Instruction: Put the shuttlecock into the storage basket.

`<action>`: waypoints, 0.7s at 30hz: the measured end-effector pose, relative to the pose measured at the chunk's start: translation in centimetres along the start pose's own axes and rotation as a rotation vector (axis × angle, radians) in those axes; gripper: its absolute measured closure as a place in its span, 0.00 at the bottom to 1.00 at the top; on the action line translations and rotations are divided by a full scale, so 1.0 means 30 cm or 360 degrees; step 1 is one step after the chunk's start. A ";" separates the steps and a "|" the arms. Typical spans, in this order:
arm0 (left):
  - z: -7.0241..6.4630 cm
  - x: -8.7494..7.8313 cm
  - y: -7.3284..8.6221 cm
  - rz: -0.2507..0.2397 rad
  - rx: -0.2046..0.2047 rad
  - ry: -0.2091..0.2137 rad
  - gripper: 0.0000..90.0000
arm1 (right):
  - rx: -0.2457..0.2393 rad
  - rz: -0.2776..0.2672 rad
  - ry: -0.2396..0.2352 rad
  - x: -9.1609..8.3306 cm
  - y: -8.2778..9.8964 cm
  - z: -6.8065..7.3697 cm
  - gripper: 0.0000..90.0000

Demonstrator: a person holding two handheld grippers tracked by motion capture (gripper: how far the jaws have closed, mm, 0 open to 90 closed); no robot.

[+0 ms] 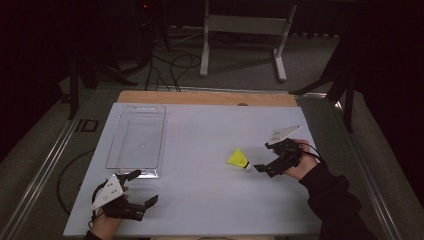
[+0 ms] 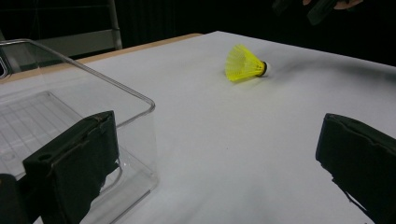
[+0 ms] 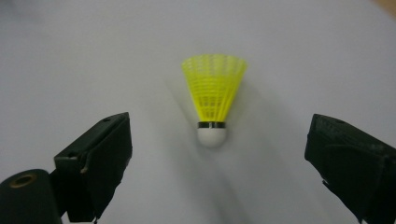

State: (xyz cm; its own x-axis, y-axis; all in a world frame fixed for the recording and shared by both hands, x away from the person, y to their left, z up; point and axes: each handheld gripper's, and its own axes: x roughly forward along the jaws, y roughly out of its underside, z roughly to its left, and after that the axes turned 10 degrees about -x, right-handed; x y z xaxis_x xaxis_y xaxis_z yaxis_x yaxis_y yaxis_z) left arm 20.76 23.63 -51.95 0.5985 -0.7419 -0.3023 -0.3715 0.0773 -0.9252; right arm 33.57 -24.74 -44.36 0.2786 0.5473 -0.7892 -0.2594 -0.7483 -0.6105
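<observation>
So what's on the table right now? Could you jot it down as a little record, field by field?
surface: white table
item in play: yellow shuttlecock, lying on its side, white cork end toward the right gripper
container: clear plastic tray, at the left of the table, looks empty
right gripper: open, jaws either side of the cork, not touching it
left gripper: open, near the tray's front corner, holding nothing
likely next: right gripper closes on the shuttlecock

Dim room, evenly lit tabletop, soft shadows, slight blur.
</observation>
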 end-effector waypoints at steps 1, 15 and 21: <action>0.000 0.000 0.000 -0.0001 0.0000 0.0000 0.00 | 0.0005 0.0008 0.0004 0.004 -0.001 0.000 0.09; 0.001 0.000 0.000 -0.0001 -0.0003 0.0005 0.00 | -0.0003 0.0177 -0.0084 0.064 -0.018 -0.022 0.10; 0.001 0.000 0.001 -0.0001 -0.0004 0.0006 0.00 | 0.0005 0.0285 -0.0108 0.098 -0.025 -0.024 0.10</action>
State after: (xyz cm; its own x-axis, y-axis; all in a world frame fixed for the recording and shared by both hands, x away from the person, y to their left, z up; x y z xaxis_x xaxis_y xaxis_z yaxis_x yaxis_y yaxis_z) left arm 20.78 23.65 -51.97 0.5959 -0.7447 -0.3005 -0.3729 0.0749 -0.9249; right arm 35.26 -22.84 -46.16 0.1651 0.4296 -0.8878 -0.3020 -0.8349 -0.4602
